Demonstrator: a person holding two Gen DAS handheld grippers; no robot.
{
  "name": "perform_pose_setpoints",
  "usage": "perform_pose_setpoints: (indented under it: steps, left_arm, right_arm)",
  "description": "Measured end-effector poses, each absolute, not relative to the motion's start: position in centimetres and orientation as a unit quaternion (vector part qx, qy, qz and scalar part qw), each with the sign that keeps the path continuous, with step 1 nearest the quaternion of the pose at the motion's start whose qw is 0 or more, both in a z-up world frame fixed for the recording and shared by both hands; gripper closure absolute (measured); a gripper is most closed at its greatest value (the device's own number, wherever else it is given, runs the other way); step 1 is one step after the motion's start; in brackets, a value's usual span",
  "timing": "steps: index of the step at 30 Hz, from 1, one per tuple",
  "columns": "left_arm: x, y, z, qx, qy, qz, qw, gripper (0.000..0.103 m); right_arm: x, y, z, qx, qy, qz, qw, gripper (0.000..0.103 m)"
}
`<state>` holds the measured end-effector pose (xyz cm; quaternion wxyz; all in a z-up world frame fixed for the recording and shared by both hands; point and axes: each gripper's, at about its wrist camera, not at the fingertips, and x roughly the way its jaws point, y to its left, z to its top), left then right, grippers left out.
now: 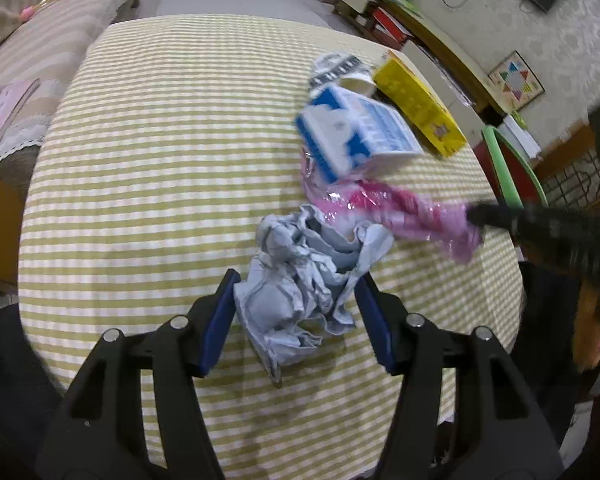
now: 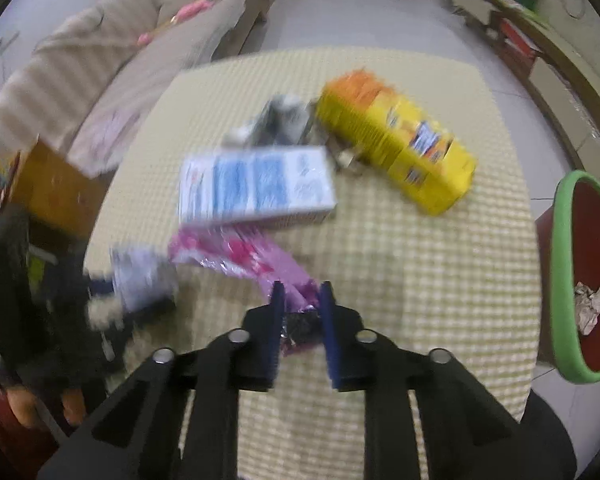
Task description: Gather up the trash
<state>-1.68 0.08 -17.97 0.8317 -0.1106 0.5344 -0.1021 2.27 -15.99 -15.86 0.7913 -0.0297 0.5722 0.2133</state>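
Note:
A crumpled grey-blue paper (image 1: pixel 300 272) lies on the yellow-striped tablecloth (image 1: pixel 160 160). My left gripper (image 1: pixel 296 280) is shut on it, one blue pad on each side. Just beyond lies a pink plastic wrapper (image 1: pixel 400 208), partly under a blue and white carton (image 1: pixel 356 136). My right gripper (image 2: pixel 302 292) is shut on the near end of the pink wrapper (image 2: pixel 236 252); its dark finger reaches in from the right in the left wrist view. Farther back lie a yellow box (image 2: pixel 396 140), a paper cup (image 1: pixel 358 82) and a grey patterned wrapper (image 1: pixel 336 66).
A red bin with a green rim (image 2: pixel 560 280) stands off the table's right edge and holds a crumpled paper ball (image 2: pixel 590 306). A striped sofa (image 1: pixel 40 60) runs along the left. Shelves with boxes line the far right wall. A brown cardboard box (image 2: pixel 52 192) sits left of the table.

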Motion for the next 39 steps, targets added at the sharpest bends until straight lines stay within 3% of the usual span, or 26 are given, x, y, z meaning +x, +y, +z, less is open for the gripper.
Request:
perform_pose_setpoints:
  steps: [4,8,11,14,18,25,26,28,29,32,39]
  left_arm:
    - [-1.6,1.1,-18.0,-0.123,0.533,-0.094,0.832,0.046]
    - [-1.8,1.6,-18.3,-0.127,0.534,-0.089,0.831,0.046]
    - [-2.0,1.7,-18.4,-0.127,0.537,-0.086,0.829,0.046]
    - [-2.3,1.5,-18.3,-0.127,0.536,-0.083,0.831,0.046]
    - [-2.5,1.5,-18.1,-0.127,0.535,-0.077,0.832,0.046]
    - [-2.7,1.3,-17.8,-0.125,0.535,-0.066,0.833,0.046]
    - [-2.7,1.3,-17.9,-0.127,0.537,-0.064,0.832,0.046]
    - [-2.7,1.4,-18.0,-0.128,0.538,-0.061,0.831,0.046]
    - [-2.7,1.4,-18.0,-0.128,0.538,-0.061,0.831,0.046]
    - [-2.7,1.5,-17.9,-0.130,0.536,-0.061,0.832,0.046]
    - [-2.5,1.8,-16.9,-0.132,0.524,-0.059,0.839,0.046]
  right_arm:
    - [0.0,-16.3,-16.5,-0.028,0.590,0.217,0.777,0.087]
    - [-0.2,-16.8,-14.7,-0.017,0.572,0.220,0.790,0.061]
    - [0.9,-15.8,-13.8,-0.040,0.555,0.220,0.801,0.050]
    - [2.4,-14.3,-13.9,-0.058,0.549,0.232,0.801,0.049]
    - [4.2,-12.7,-15.8,-0.100,0.557,0.239,0.790,0.038]
    - [4.1,-11.3,-18.0,-0.149,0.576,0.252,0.763,0.038]
    - [3.7,-11.2,-18.3,-0.164,0.574,0.248,0.763,0.041]
    - [3.0,-11.3,-18.7,-0.173,0.578,0.247,0.758,0.061]
    - [2.7,-11.6,-18.8,-0.161,0.581,0.251,0.757,0.077]
    - [1.9,-13.1,-18.1,-0.108,0.583,0.260,0.763,0.083]
    - [-0.8,-17.4,-15.4,-0.014,0.563,0.253,0.787,0.084]
